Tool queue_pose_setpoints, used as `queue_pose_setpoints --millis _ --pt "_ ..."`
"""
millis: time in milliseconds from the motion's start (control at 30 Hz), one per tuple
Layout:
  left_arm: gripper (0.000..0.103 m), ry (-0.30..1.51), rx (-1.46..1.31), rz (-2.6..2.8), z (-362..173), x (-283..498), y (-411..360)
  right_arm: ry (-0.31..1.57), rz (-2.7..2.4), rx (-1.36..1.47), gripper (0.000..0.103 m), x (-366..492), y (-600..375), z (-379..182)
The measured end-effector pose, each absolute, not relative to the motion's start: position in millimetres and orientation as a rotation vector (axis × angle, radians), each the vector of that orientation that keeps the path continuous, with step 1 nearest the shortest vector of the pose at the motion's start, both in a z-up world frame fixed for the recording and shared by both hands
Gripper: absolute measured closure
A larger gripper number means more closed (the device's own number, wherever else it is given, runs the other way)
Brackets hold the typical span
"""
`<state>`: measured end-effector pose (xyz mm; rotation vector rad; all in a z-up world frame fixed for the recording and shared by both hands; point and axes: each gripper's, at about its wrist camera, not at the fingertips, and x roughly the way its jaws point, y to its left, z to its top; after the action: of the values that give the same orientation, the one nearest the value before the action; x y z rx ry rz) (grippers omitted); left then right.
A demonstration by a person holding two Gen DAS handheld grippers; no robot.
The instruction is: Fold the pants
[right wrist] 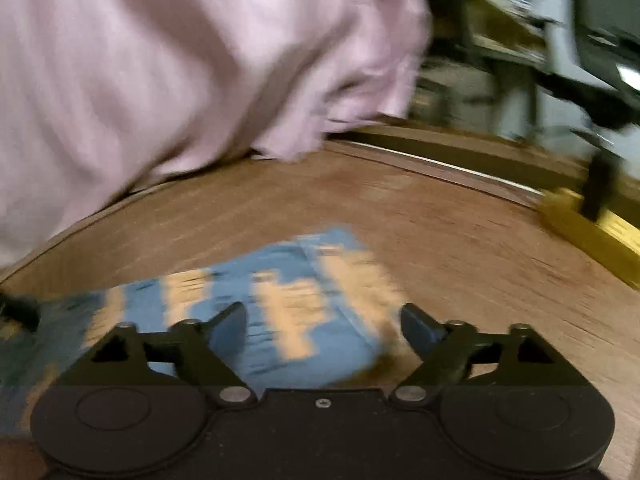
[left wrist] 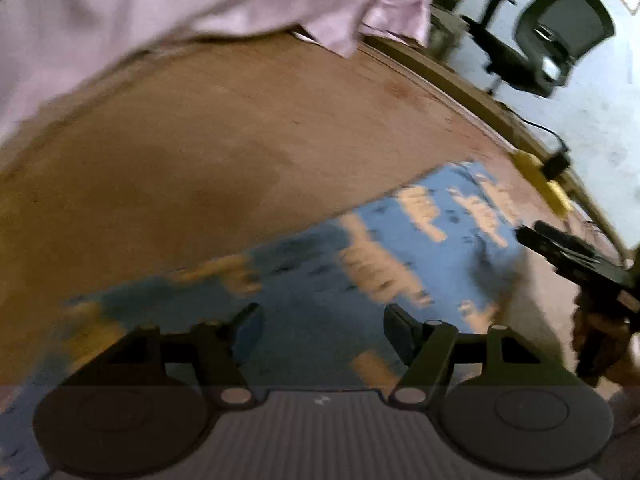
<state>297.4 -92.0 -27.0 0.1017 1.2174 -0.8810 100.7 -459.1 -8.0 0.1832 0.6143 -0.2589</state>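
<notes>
The pants [left wrist: 360,256] are blue with pale orange patches and lie flat on the brown wooden table [left wrist: 200,140]. My left gripper [left wrist: 324,326] hovers over them, open, nothing between its fingers. In the right wrist view the same pants [right wrist: 288,300] lie under my right gripper [right wrist: 324,324], which is also open and empty. The right gripper [left wrist: 568,256] shows at the right edge of the left wrist view, held by a hand. Both views are blurred by motion.
A pink cloth [left wrist: 180,8] lies heaped at the far side of the table [right wrist: 440,240], also seen as pink cloth [right wrist: 180,60]. A yellow object [right wrist: 592,232] sits at the right table edge. An office chair [left wrist: 560,36] stands on the floor beyond.
</notes>
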Motion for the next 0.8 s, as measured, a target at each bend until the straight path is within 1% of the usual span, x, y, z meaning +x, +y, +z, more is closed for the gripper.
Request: queue_pose_setpoints --millis 33,67,167,233,267,367,400,433,467,500,533,567,600,633,800 --pt "0.029 1.201 0.105 -0.852 -23.4 298.9 -79.6 0.619 -0.200 0.151 0.006 103.7 -446.7 -8.8" --pt "0.028 1.185 0.106 -0.822 -20.0 301.9 -67.9 0.624 -0.152 0.120 0.004 106.4 -435.7 -9.8" --pt "0.025 1.127 0.128 -0.713 -10.4 313.8 -31.6 0.635 -0.010 -0.006 0.001 116.0 -394.6 -13.5" --pt "0.021 1.093 0.153 -0.662 -6.7 323.9 -12.4 0.645 0.033 -0.060 0.001 125.5 -371.6 -16.2" --pt "0.021 1.090 0.163 -0.653 -8.2 328.7 -7.5 0.654 0.052 -0.075 0.001 130.6 -362.0 -17.6" --pt "0.028 1.137 0.153 -0.651 -17.7 347.2 -2.1 0.664 0.110 -0.130 0.001 141.9 -333.2 -20.1" --pt "0.033 1.164 0.139 -0.657 -23.2 353.8 -3.3 0.661 0.122 -0.149 0.001 144.2 -324.6 -20.2" --pt "0.041 1.184 0.135 -0.658 -28.1 358.2 -4.9 0.656 0.131 -0.166 0.001 145.9 -315.7 -20.9" --pt "0.045 1.203 0.136 -0.656 -34.1 361.6 -4.6 0.655 0.137 -0.176 0.001 147.3 -310.8 -21.9" --pt "0.052 1.223 0.139 -0.659 -40.4 365.0 -6.0 0.658 0.147 -0.186 0.001 148.9 -305.7 -23.7" --pt "0.061 1.236 0.140 -0.667 -45.1 365.9 -6.2 0.662 0.154 -0.193 0.001 149.6 -302.4 -25.5" --pt "0.067 1.239 0.139 -0.680 -48.0 366.6 -6.8 0.667 0.157 -0.199 0.001 149.5 -300.6 -27.6" --pt "0.083 1.236 0.143 -0.690 -49.8 366.3 -8.9 0.670 0.159 -0.205 0.002 147.8 -299.0 -29.3" --pt "0.092 1.223 0.160 -0.688 -50.4 365.7 -11.6 0.672 0.158 -0.210 0.002 146.6 -299.3 -30.2" --pt "0.094 1.181 0.201 -0.664 -47.9 363.2 -18.2 0.683 0.126 -0.170 0.001 144.9 -312.9 -32.2"
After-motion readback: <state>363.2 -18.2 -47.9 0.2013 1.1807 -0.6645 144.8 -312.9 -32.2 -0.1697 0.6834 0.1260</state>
